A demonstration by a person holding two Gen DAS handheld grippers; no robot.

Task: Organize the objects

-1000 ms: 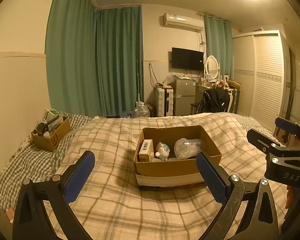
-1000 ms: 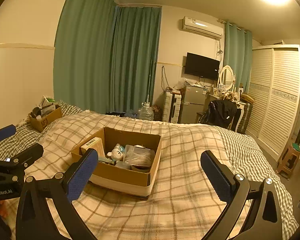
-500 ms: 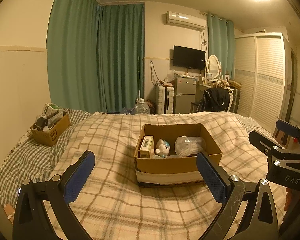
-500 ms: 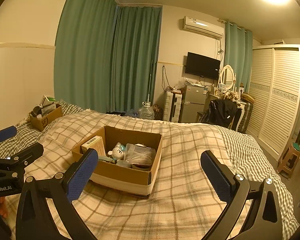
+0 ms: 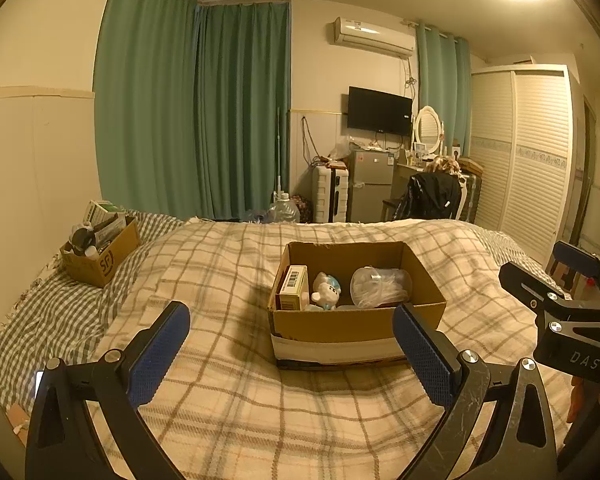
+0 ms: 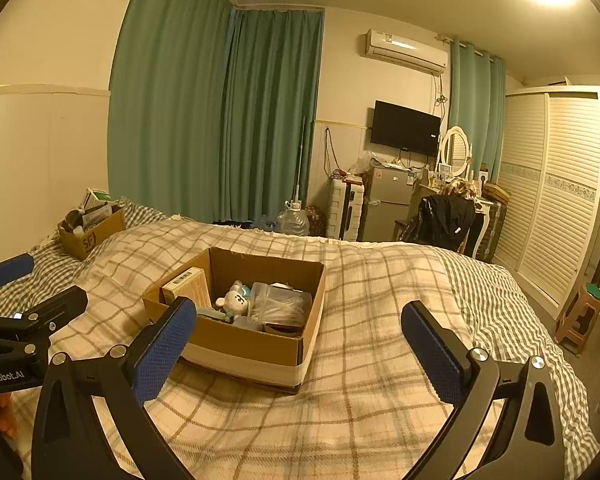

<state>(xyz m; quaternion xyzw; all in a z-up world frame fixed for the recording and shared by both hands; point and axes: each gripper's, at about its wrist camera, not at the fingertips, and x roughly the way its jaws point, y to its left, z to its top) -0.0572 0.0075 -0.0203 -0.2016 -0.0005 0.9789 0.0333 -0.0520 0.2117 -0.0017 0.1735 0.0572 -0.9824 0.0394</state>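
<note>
An open cardboard box (image 5: 356,324) (image 6: 240,344) sits on the plaid bedspread. Inside it are a small carton with a barcode (image 5: 294,286) (image 6: 188,286), a white and blue toy figure (image 5: 326,290) (image 6: 234,300) and a clear plastic container (image 5: 380,286) (image 6: 280,306). My left gripper (image 5: 290,350) is open and empty, held above the bed in front of the box. My right gripper (image 6: 298,348) is open and empty, to the right of the left one; the box lies ahead of its left finger.
A second cardboard box (image 5: 100,254) (image 6: 88,232) full of items stands at the bed's far left by the wall. Beyond the bed are green curtains, a water jug (image 5: 284,210), a suitcase, a small fridge, a chair with a black jacket and a wardrobe. A stool (image 6: 580,316) stands on the floor at right.
Both grippers have tilted slightly upward and drifted a little; the box sits marginally lower in view. Nothing was grasped or moved.
</note>
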